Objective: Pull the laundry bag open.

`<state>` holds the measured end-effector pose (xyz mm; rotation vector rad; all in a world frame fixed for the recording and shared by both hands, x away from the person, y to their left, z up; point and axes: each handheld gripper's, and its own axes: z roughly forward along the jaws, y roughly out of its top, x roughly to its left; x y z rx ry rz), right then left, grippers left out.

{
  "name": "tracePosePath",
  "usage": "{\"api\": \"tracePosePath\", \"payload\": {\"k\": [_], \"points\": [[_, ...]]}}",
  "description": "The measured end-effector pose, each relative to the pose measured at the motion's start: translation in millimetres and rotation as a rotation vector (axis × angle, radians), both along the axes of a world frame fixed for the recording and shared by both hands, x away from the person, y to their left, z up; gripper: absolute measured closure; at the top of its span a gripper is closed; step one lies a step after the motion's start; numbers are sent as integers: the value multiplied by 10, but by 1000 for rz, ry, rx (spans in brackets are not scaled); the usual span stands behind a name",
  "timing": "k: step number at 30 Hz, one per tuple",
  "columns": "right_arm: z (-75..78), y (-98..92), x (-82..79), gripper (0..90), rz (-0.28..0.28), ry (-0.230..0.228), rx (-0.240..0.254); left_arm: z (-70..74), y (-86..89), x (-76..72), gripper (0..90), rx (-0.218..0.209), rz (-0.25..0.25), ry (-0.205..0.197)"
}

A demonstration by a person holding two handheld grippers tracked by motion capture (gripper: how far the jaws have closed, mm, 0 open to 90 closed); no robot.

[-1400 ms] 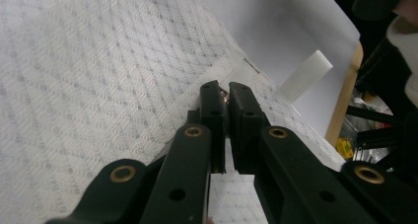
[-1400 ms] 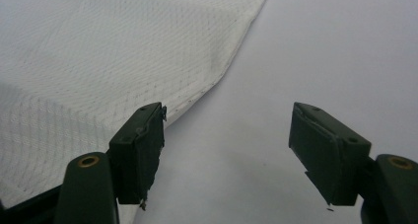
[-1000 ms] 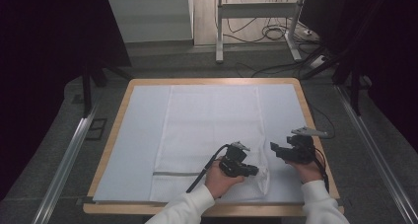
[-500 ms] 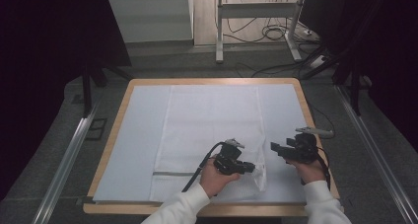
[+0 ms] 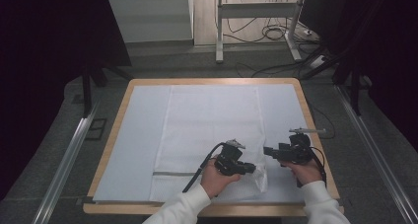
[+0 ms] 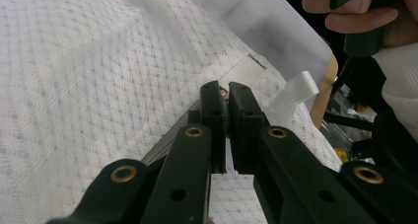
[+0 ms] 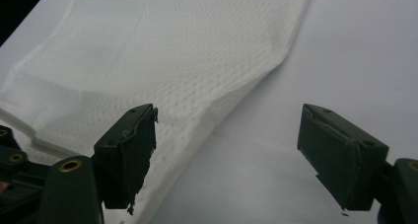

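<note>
A white mesh-weave cloth (image 5: 212,120) lies spread on the pale sheet (image 5: 133,140) that covers the table. My left gripper (image 5: 250,168) is shut on the cloth's near right corner, which is bunched and raised a little. In the left gripper view the jaws (image 6: 225,98) pinch the hemmed edge of the cloth (image 6: 98,86), with a small white tag (image 6: 298,88) just beyond. My right gripper (image 5: 269,150) hovers just right of that corner. Its jaws have just been opening and stand wide (image 7: 229,150). The cloth's edge (image 7: 172,51) lies below its left finger (image 7: 128,150), untouched.
The wooden table rim (image 5: 315,130) borders the sheet. A grey stripe (image 5: 172,173) crosses the cloth near its front hem. Metal rails (image 5: 64,160) run along the floor on both sides. A stand and cables (image 5: 266,31) are behind the table.
The right gripper's jaws have spread a little wider. The cloth corner at the left gripper is slightly more bunched. Both hands have stayed almost where they were.
</note>
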<state>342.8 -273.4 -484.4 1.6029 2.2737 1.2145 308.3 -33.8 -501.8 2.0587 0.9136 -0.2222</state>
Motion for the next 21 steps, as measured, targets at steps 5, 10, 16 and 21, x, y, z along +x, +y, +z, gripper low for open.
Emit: {"api": "tracePosePath", "payload": {"k": [5,10,16,21], "points": [[-26,59,8,224,21,29,7,-5,-17,-16,866,1,1,-4],[-75,131,27,227,44,71,15,3,-12,-14,867,1,2,-4],[-132,205,46,236,53,94,1,-1,-17,-24,866,1,1,-4],[-160,239,55,250,56,111,0,6,-8,-26,866,-3,4,-5]]}}
